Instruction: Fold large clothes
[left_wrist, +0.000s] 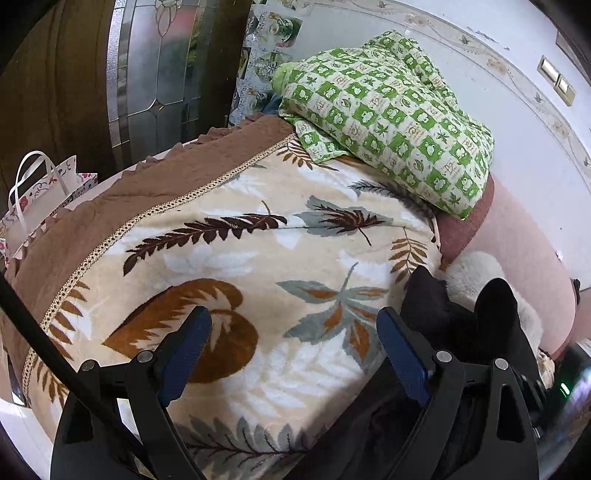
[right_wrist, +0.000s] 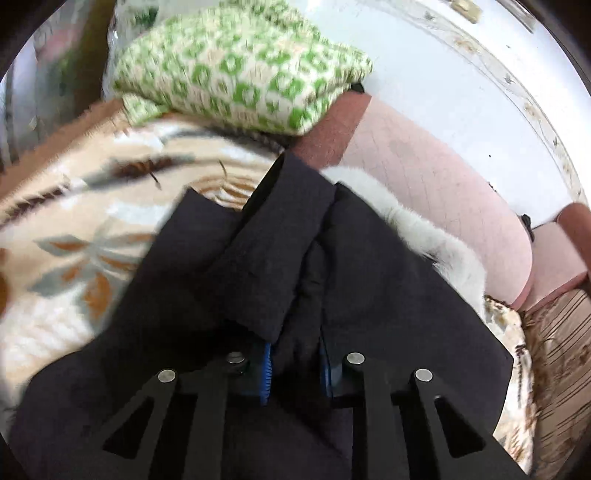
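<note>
A black coat (right_wrist: 369, 280) with a white fur collar (right_wrist: 436, 240) lies bunched on a leaf-patterned blanket (left_wrist: 258, 258). My right gripper (right_wrist: 295, 365) is shut on a fold of the black coat, the cloth pinched between its blue pads. My left gripper (left_wrist: 295, 332) is open and empty above the blanket, with the coat (left_wrist: 454, 325) just to its right. The fur collar also shows in the left wrist view (left_wrist: 476, 273).
A green checked quilt (left_wrist: 388, 110) is piled at the far end of the bed. A pink bolster (right_wrist: 443, 192) runs along the white wall on the right. A gift bag (left_wrist: 40, 199) stands at the left beside a wooden door.
</note>
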